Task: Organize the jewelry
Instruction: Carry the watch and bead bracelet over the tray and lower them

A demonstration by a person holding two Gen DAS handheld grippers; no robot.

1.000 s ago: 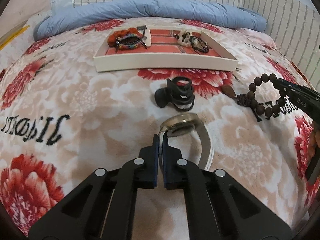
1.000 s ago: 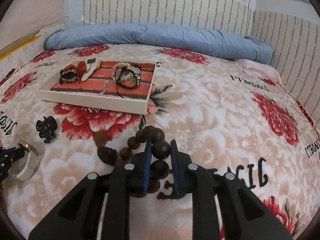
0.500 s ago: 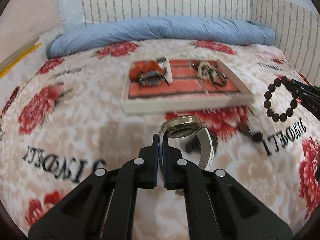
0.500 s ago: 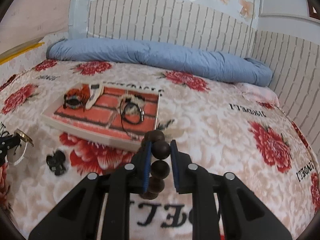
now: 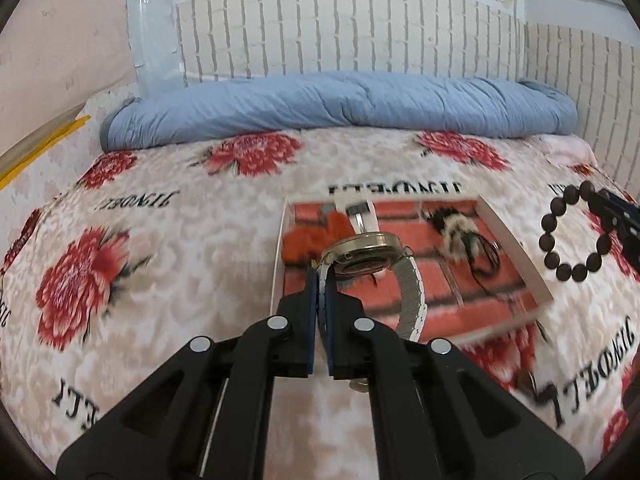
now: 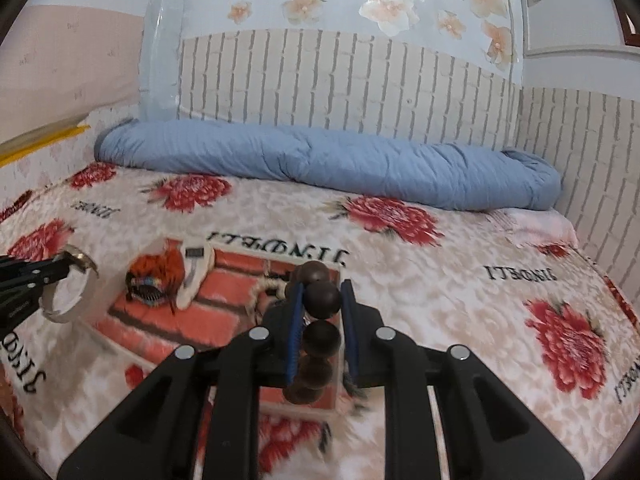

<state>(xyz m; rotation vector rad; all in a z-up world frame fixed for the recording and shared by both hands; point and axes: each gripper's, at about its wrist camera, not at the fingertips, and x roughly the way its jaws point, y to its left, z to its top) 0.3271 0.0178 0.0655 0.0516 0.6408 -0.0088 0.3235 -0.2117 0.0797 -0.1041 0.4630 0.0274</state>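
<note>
Jewelry is being kept in a shallow white tray (image 5: 516, 242) lying on the flowered blanket (image 5: 180, 264) of the bed; its floor is printed with red brick. An orange woven piece (image 6: 160, 270) and a white strap (image 6: 196, 272) are being held at the tray's left end, a furry white piece with dark cords (image 5: 466, 236) at its right.

A metal-banded watch (image 5: 366, 250) is being pinched by its band between the fully closed pads of the left hand-held gripper (image 5: 321, 280), hanging above the tray's left part. A dark wooden bead bracelet (image 6: 322, 320) is being clamped between the nearly closed pads of the right hand-held gripper (image 6: 322, 300), above the tray's right part. Both are being pointed moderately downward toward the tray.
</note>
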